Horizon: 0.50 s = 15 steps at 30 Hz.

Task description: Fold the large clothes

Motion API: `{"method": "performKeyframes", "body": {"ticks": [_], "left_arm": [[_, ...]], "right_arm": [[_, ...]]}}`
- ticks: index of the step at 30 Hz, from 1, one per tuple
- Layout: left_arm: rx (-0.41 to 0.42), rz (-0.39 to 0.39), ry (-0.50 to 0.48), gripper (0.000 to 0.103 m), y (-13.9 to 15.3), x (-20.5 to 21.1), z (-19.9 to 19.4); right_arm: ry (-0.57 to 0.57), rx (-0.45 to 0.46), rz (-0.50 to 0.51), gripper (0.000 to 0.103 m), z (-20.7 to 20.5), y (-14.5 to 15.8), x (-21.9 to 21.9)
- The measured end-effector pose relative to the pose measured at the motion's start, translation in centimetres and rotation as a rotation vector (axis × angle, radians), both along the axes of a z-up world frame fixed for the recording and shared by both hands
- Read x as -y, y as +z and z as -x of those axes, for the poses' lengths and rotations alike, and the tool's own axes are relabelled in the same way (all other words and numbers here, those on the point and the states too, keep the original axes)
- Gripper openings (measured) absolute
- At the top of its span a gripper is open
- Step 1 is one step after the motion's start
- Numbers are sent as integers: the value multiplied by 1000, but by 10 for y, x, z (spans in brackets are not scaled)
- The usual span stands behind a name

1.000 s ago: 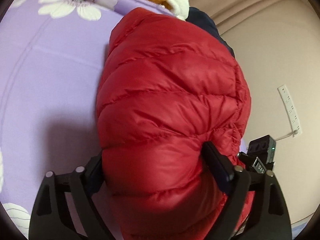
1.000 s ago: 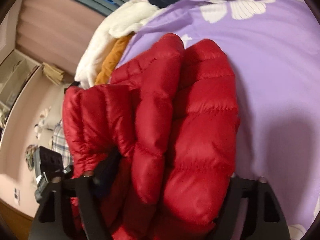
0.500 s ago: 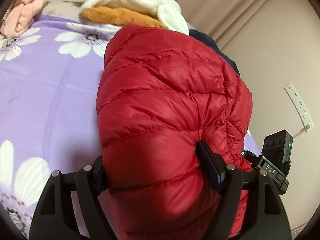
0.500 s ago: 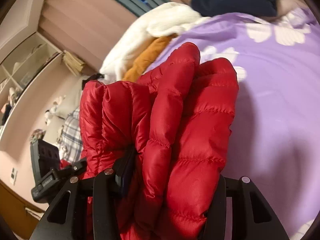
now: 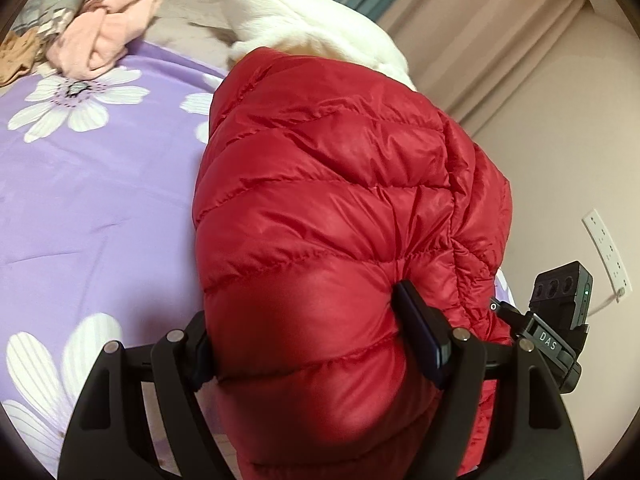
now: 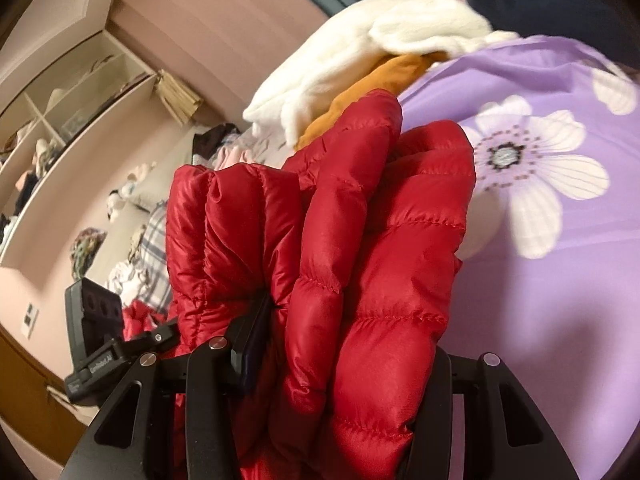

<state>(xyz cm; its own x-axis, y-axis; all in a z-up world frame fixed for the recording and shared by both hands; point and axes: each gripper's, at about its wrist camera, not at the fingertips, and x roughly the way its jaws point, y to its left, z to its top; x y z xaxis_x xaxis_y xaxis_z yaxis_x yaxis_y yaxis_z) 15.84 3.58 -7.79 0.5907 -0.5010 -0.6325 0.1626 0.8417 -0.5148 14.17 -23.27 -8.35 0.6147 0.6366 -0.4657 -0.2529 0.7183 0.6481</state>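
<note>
A red quilted down jacket (image 5: 332, 216) is bunched into a thick bundle and held up over the purple flowered bedspread (image 5: 88, 208). My left gripper (image 5: 308, 336) is shut on one end of the bundle, the padding bulging between its fingers. My right gripper (image 6: 344, 344) is shut on the other end of the jacket (image 6: 352, 240), its folds squeezed between the fingers. In each view the other gripper's black body shows just beyond the jacket. The jacket's lower part is hidden below both frames.
A white fleece garment (image 5: 312, 28) and an orange one (image 6: 372, 84) lie at the far edge of the bed, with a navy garment (image 6: 544, 0) and pink clothes (image 5: 108, 36) nearby. Curtains, a wall with a power strip (image 5: 606, 252) and open shelves (image 6: 60, 112) surround the bed.
Both grippers have lifted with the jacket still clamped, so more of the far bed edge and the piled clothes has come into view. The grips have not changed.
</note>
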Motion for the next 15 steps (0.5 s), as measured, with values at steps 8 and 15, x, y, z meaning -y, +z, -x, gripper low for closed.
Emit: {"method": "performKeyframes", "body": {"ticks": [8, 15], "left_arm": [[-45, -19, 50, 78, -25, -27, -9], [-57, -14, 54, 80, -38, -35, -13]], "right_arm": [[26, -56, 26, 49, -14, -28, -26], [10, -83, 71, 52, -11, -35, -27]]}}
